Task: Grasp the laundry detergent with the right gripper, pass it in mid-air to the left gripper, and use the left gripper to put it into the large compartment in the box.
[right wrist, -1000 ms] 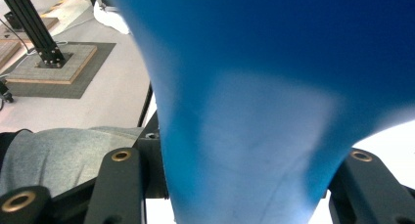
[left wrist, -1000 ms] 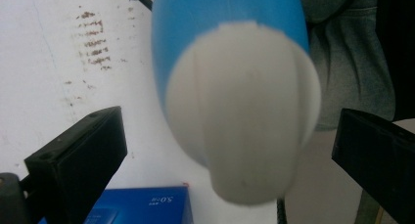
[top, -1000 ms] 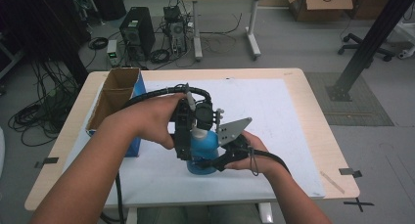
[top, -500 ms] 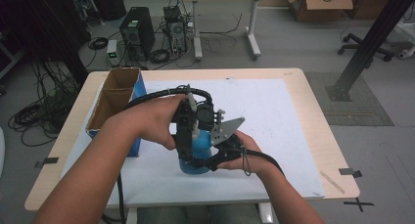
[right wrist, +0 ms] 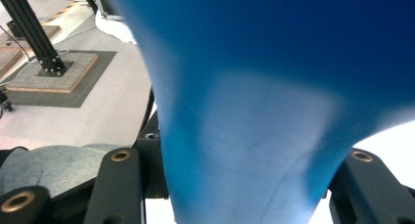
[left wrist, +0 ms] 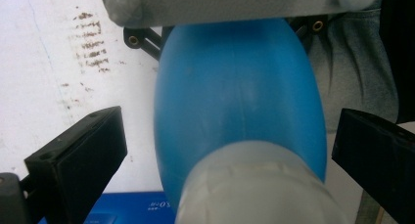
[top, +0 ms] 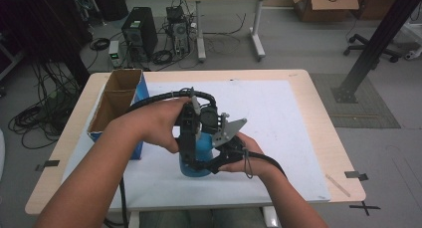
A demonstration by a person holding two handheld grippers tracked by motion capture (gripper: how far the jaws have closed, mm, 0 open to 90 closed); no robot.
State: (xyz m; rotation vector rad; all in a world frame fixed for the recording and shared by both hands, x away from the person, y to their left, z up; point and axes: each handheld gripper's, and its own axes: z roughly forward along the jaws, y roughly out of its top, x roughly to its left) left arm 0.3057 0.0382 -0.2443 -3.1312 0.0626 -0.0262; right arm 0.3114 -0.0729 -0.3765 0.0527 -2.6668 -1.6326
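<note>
Blue bottle (top: 199, 156) stands upright near the front edge of the surface (top: 298, 138), on the white sheet (top: 278, 118), between both hands.

Right tongs (top: 211, 161): low at the bottle's base, coming in from the near right. In the right gripper view the two black jaws sit tight against either side of the blue body (right wrist: 254, 150), no gap visible; judged clamped on the bottle.

Left tongs (top: 191, 133): above, pointing down over the top. In the left gripper view the jaws stand wide apart, one on each side of the pale cap (left wrist: 254, 185), touching neither cap nor body. Holding nothing.

Step in hand, as a judgement: bottom hand steadies, top hand goes for the cap.

To do it well:
- keep the lower grip firm and low, so the bottle cannot spin or tip;
- centre the cap between the open jaws before closing; at present it looks roughly centred;
- close on the cap itself, not the blue shoulder below, which is rounded and would likely slip;
- twist about the bottle's upright axis, no sideways pull.

Further off, far left: open cardboard box (top: 117, 101) with blue side, well apart from the work.
</note>
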